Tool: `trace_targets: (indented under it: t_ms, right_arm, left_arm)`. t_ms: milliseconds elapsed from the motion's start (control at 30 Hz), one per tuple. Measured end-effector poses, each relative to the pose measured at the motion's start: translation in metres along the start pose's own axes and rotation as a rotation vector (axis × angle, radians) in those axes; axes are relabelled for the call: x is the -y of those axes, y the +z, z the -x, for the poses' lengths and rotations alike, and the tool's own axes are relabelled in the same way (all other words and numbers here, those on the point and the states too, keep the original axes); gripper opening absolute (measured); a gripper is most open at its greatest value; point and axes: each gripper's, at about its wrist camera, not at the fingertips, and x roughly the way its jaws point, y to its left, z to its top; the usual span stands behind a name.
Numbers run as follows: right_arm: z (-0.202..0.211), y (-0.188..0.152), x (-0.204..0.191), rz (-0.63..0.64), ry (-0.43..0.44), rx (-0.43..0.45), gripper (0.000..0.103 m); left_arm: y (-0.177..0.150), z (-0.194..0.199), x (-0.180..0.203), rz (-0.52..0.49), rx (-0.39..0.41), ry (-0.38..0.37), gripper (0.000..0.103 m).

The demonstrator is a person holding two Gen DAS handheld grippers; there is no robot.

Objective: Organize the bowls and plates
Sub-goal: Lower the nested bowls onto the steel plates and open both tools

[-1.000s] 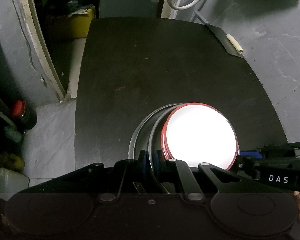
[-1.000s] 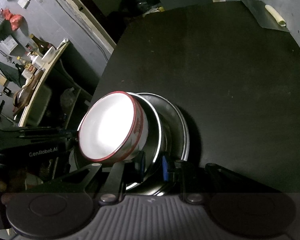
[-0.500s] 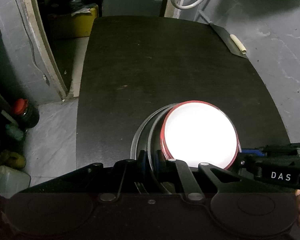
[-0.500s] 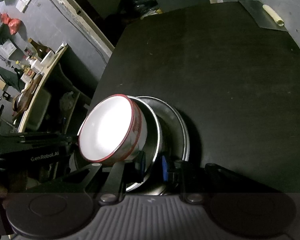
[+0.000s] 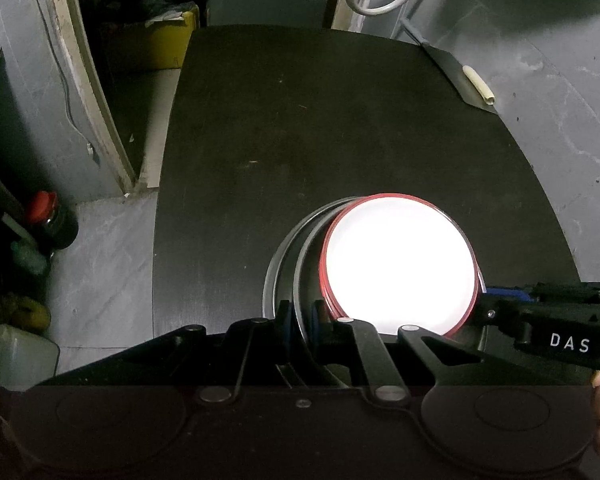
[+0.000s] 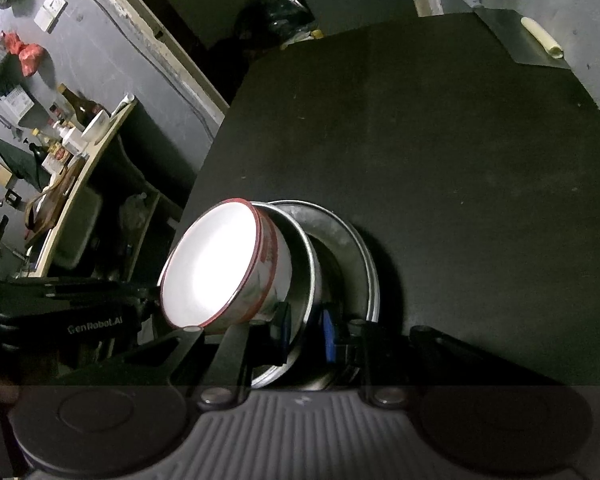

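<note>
In the left wrist view, the left claw (image 5: pixel 300 316) is pinched nearly closed on the thin rim of a steel bowl (image 5: pixel 306 248), one blue-padded finger on either side of that rim. Nested inside the steel bowl sits a white bowl with a red rim (image 5: pixel 398 264), its inside washed out by glare. Just outside the steel bowl, a steel plate (image 5: pixel 271 276) shows as a wider silver edge to the left. The stack is over the near part of the black counter (image 5: pixel 320 128), whose far part lies bare. At the right edge the right claw (image 5: pixel 512 300) comes in from the side, its black body marked with white letters, reaching the stack's right side. Beyond the counter's far right corner lies a dark flat sheet with a pale roll (image 5: pixel 478 84) on it. In the right wrist view, the right claw (image 6: pixel 306 334) is likewise narrowed onto the steel bowl's rim (image 6: pixel 310 264), the rim running between its two blue pads. The white bowl (image 6: pixel 212 264) is seen tilted, its mouth facing left, its red-patterned wall resting in the steel bowl. The steel plate (image 6: pixel 364 252) stands behind and to the right. The left claw's body (image 6: pixel 68 316) reaches in from the left.
</note>
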Motion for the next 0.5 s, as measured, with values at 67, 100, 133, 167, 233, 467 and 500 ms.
trace_targets:
  t_ms: [67,100,133,167,233,467,500]
  right_arm:
    - [0.0001,0.001,-0.0003,0.002,-0.002,0.004,0.02]
    - [0.0001,0.0012,-0.0008,0.004,-0.004,0.005,0.02]
    - [0.0,0.0014,-0.0014,0.006,-0.006,0.007,0.02]
    - [-0.0003,0.0014,-0.0018,0.007,-0.009,0.008,0.02]
    - [-0.0002,0.0011,-0.0033,0.008,-0.014,0.012,0.02]
    - [-0.001,-0.0007,-0.0049,0.01,-0.044,0.024,0.028]
    - [-0.0013,-0.0011,-0.0046,0.005,-0.049,0.026,0.029]
  left_arm:
    - [-0.0001,-0.0001,0.0001,0.001,-0.001,0.0,0.01]
    - [-0.0006,0.0,-0.0003,0.003,0.001,0.0,0.01]
    - [-0.0002,-0.0002,-0.0001,0.002,0.0,0.0,0.01]
    - [-0.0005,-0.0001,-0.0001,0.0,-0.001,0.001,0.01]
    - [-0.001,-0.0001,-0.0007,-0.001,-0.001,0.002,0.01]
    - [-0.0062,0.0012,-0.0011,0.002,0.004,0.007,0.013]
    - [-0.0068,0.0015,-0.0006,0.0,0.004,0.009,0.013]
